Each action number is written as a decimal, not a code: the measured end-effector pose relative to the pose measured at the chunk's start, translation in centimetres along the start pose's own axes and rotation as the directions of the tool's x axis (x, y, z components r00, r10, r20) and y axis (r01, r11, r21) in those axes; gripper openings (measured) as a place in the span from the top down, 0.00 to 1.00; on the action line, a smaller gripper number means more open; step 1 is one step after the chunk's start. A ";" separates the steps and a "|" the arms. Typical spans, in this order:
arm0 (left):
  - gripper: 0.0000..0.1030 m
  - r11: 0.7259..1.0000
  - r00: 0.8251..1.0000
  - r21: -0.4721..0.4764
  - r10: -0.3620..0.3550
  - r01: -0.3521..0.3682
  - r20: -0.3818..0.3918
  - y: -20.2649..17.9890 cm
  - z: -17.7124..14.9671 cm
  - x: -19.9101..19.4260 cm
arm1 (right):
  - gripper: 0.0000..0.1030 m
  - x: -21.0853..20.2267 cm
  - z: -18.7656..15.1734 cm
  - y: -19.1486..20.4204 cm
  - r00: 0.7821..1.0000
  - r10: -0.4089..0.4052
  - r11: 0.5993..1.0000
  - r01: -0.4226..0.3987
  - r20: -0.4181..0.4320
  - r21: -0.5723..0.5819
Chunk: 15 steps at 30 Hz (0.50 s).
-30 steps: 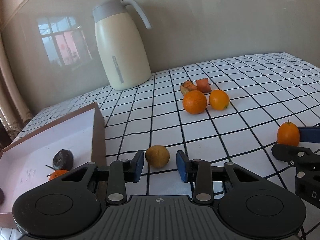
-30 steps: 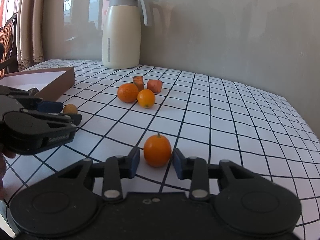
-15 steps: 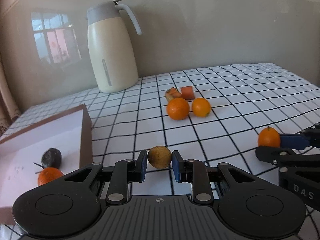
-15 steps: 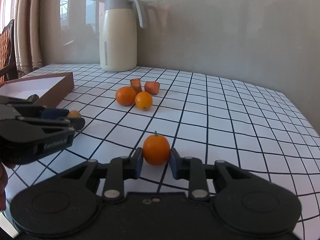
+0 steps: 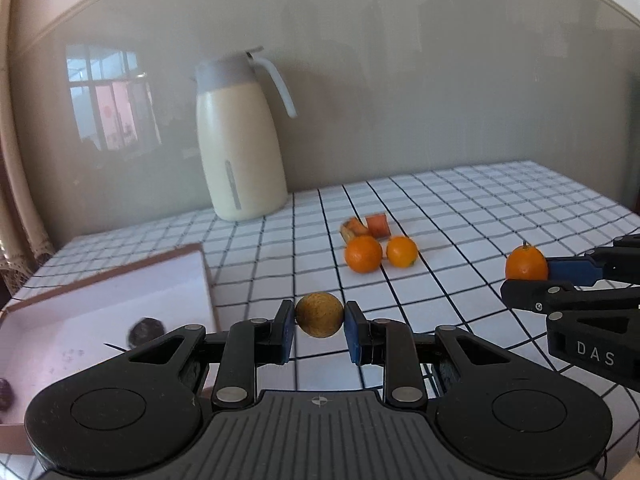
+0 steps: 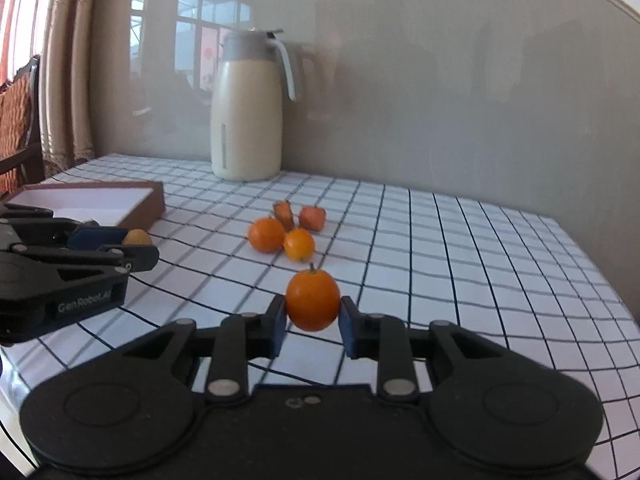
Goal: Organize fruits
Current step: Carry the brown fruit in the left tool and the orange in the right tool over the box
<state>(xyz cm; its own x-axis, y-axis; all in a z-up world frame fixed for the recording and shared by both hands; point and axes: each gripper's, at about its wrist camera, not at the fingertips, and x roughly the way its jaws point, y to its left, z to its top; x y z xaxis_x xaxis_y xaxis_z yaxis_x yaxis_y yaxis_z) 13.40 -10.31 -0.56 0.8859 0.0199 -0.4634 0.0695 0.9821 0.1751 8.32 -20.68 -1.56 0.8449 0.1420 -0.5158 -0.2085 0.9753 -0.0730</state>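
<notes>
Both tools have closed and lifted since 1 second ago, when each fruit sat on the tabletop between open pads. Now the left tool (image 5: 319,326) pinches a brown fruit (image 5: 319,315) between its blue pads, raised clear of the checked tabletop (image 5: 472,216). The right tool (image 6: 312,322) is clamped on a stemmed orange (image 6: 312,301), also held off the cloth; from the left wrist view that orange shows at the right edge, gripped by the blue pad.

Further back on the tabletop, 2 oranges (image 5: 380,252) lie touching each other, with 2 cut orange-red pieces (image 5: 368,226) just behind them. A cream jug (image 5: 240,148) with a grey lid stands near the wall.

On the left side sits a brown-walled box (image 5: 100,280) with a white floor. Inside it a dark round fruit (image 5: 146,330) lies near the left tool's arm, and another dark item (image 5: 5,394) shows at the frame edge, too cropped to identify. From the right wrist view the box (image 6: 154,202) lies just beyond the left tool, and a curtain (image 6: 68,64) hangs by the window at far left.
</notes>
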 end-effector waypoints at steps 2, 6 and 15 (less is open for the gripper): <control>0.74 1.000 1.000 -0.001 0.006 -0.006 0.011 0.7 0.0 -0.8 | 0.81 -0.5 0.4 0.5 1.000 0.005 1.000 -0.005 0.014 -0.009; 0.74 1.000 0.999 -0.015 0.026 -0.025 0.035 2.4 0.0 -2.1 | 0.81 -1.2 1.1 1.7 0.999 0.021 1.000 -0.020 0.039 -0.023; 0.74 0.996 0.995 -0.057 0.079 -0.075 0.062 6.4 -1.3 -4.8 | 0.81 -2.3 2.2 5.4 0.993 0.079 0.993 -0.069 0.092 -0.098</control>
<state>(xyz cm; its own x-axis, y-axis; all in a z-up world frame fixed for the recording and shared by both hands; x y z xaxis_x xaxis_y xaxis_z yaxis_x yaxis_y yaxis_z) 9.04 -3.83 1.67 0.9152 0.0854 -0.3939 -0.0235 0.9869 0.1595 6.40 -15.38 1.12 0.8677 0.2332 -0.4389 -0.3139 0.9419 -0.1200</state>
